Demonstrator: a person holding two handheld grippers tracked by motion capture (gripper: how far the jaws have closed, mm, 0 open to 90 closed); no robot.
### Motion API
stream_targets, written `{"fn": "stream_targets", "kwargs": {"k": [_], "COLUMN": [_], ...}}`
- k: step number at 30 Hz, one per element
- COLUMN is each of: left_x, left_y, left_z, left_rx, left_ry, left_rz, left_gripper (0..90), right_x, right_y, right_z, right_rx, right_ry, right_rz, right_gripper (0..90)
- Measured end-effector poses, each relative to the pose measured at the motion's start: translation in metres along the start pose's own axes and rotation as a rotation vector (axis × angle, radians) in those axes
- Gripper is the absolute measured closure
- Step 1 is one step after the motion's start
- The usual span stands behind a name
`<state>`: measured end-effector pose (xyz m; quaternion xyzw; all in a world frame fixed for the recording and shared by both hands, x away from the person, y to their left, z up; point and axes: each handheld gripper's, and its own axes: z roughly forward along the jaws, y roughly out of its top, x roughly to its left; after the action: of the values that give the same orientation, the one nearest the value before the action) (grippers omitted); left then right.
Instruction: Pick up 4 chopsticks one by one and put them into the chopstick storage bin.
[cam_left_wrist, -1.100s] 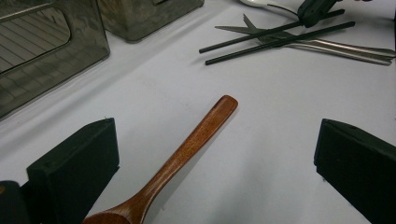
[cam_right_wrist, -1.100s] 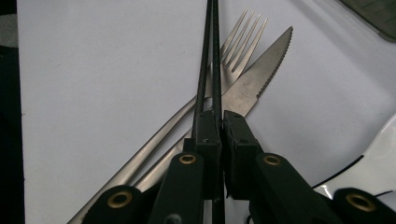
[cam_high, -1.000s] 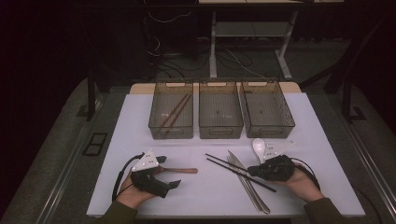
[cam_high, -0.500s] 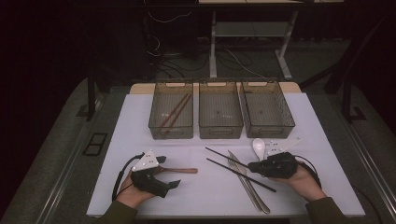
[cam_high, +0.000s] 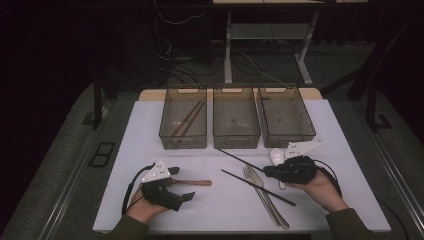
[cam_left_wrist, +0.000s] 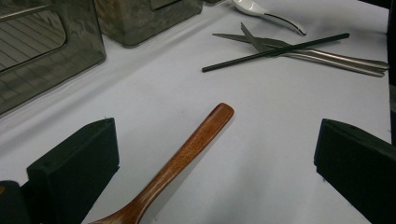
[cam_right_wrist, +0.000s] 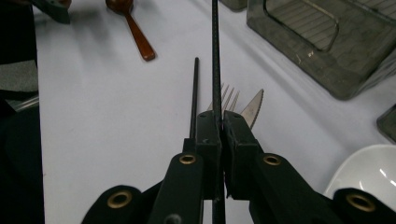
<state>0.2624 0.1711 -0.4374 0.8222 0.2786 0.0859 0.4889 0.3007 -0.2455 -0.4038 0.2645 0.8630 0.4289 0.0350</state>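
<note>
The right gripper (cam_right_wrist: 219, 126) pinches one thin black chopstick (cam_right_wrist: 215, 56), which looks light, stiff and slippery, while the left gripper (cam_left_wrist: 215, 158) waits wide open over the wooden spoon (cam_left_wrist: 187, 154).

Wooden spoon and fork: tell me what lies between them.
Bare white table between the wooden spoon and the fork, seen in the high view.

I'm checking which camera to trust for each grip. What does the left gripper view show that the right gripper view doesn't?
Left gripper view alone: the left gripper with jaws wide apart around the wooden spoon handle, not touching it.

Right gripper view alone: the right gripper shut on a black chopstick.

Both: spoon, second chopstick, fork, knife, bins.
</note>
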Motion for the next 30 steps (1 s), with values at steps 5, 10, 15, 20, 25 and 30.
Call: {"fn": "stream_targets", "kwargs": {"k": [5, 10, 15, 20, 25, 30], "left_x": [-0.001, 0.0, -0.001, -0.001, 0.0, -0.002], "left_y": [0.0, 0.0, 0.001, 0.002, 0.003, 0.003], "left_z": [0.0, -0.001, -0.001, -0.002, -0.002, -0.003], "left_rx": [0.002, -0.006, -0.01, -0.007, -0.003, -0.009], "left_ry": [-0.003, -0.001, -0.002, 0.007, 0.006, 0.016], "left_rz": [-0.002, -0.006, -0.011, -0.009, -0.021, -0.009], "left_gripper": [0.0, 0.0, 0.0, 0.0, 0.0, 0.0], "right_x": [-0.001, -0.001, -0.001, -0.002, -0.002, -0.002], "right_y": [0.006, 0.013, 0.022, 0.031, 0.042, 0.053], "right_z": [0.001, 0.001, 0.004, 0.007, 0.01, 0.015], "right_rx": [-0.009, -0.02, -0.028, -0.038, -0.043, -0.045], "right_ry": [-0.012, -0.02, -0.022, -0.023, -0.031, -0.046], "right_rz": [0.007, 0.01, 0.007, 0.008, 0.008, 0.013], "right_gripper": [84.8, 84.7, 84.7, 84.8, 84.7, 84.7]}}
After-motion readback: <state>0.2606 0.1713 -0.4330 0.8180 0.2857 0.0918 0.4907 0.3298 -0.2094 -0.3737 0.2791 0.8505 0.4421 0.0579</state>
